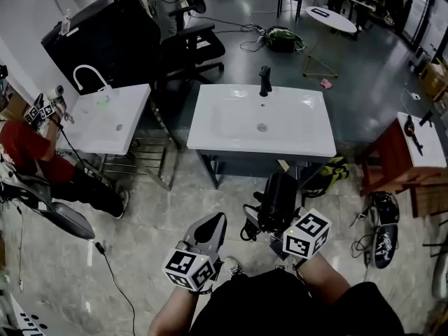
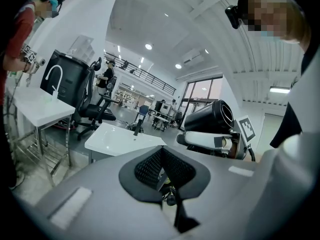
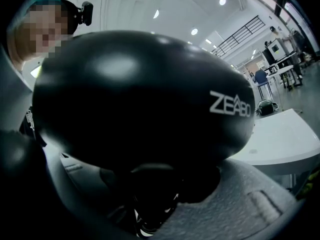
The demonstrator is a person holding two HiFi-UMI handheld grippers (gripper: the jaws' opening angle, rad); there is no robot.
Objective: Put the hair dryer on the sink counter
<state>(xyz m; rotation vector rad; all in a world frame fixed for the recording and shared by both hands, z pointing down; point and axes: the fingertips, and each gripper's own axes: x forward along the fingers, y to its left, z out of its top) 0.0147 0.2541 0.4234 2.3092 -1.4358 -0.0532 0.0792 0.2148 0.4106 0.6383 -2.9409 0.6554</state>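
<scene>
Held the black hair dryer point(image 1: 278, 198) clenched in the right hand-held gripper point(image 1: 268, 224), its rounded body filling that gripper's view. Had the left hand-held gripper point(image 1: 214, 224) pinched together on nothing, just beside and to the left. Carried the dryer over the tiled floor point(image 1: 161, 215), near the front edge of the white sink table point(image 1: 210, 140) but apart from it. Faced the black faucet point(image 1: 264, 80) at its far rim.

— Where's the white rectangular sink counter point(image 1: 308, 135)?
— Ahead. A black faucet point(image 1: 264, 80) stands on its far edge, the black hair dryer point(image 1: 278, 200) before its near edge.
— Around it?
— Smaller white sink table point(image 1: 122, 128) left, black office chair point(image 1: 192, 47) behind, brown wooden stand point(image 1: 392, 161) right.
</scene>
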